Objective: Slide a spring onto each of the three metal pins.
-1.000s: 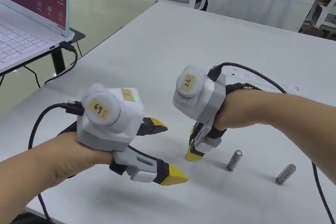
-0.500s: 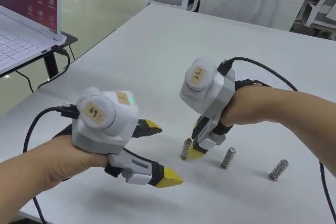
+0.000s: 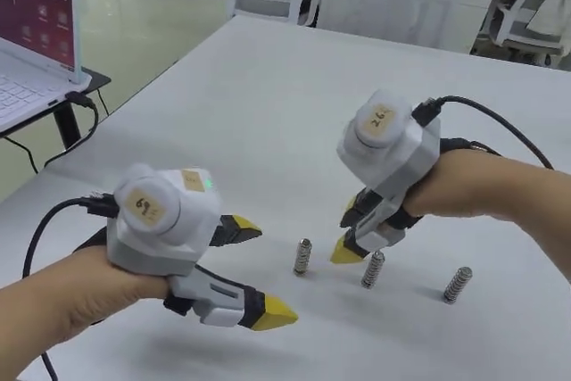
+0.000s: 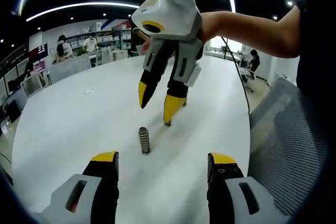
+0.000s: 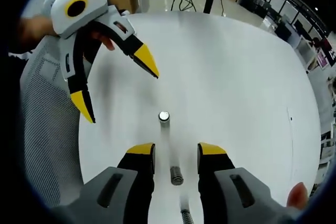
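- Three springs stand on the table: the left spring (image 3: 303, 257), the middle spring (image 3: 373, 269) and the right spring (image 3: 457, 285).
- One shiny round pin top (image 5: 164, 116) can be seen.
- Two grippers: the left gripper (image 3: 268, 271) and the right gripper (image 3: 348, 229).
- One white table (image 3: 268, 113).
- One laptop (image 3: 36, 15).

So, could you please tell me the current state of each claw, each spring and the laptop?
Left claw: open, holding nothing.
Right claw: open, holding nothing.
Left spring: standing upright on the table, free.
Middle spring: upright, seen between the right claw's open jaws, not gripped.
Right spring: standing on the table, free.
Laptop: open, screen lit.
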### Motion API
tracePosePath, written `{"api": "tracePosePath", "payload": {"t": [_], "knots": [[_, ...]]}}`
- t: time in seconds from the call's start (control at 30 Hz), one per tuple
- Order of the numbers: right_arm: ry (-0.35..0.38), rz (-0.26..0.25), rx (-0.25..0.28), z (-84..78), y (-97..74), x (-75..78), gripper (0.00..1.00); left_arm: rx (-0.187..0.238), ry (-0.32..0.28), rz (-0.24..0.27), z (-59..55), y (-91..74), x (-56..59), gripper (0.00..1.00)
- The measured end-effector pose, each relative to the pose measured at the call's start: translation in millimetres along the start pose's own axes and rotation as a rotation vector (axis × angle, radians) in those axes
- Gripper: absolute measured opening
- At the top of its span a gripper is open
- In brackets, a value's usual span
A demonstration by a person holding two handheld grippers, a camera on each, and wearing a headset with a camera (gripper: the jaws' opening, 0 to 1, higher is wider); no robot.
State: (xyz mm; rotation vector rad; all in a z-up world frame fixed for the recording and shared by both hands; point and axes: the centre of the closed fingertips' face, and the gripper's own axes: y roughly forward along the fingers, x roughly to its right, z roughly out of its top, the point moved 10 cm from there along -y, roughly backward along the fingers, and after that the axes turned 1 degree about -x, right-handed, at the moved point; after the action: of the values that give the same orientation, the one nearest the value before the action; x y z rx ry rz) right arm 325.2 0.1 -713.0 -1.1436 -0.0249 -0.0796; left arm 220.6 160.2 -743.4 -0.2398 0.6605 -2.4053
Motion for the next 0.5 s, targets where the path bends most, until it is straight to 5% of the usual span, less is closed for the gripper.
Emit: {"api": "tracePosePath", "payload": {"t": [0.5], "knots": [[0.127, -0.081, 0.104, -38.8, -28.4, -9.0, 0.33, -0.015, 0.019, -0.014, 0.3, 2.7, 3.9, 0.65]]}}
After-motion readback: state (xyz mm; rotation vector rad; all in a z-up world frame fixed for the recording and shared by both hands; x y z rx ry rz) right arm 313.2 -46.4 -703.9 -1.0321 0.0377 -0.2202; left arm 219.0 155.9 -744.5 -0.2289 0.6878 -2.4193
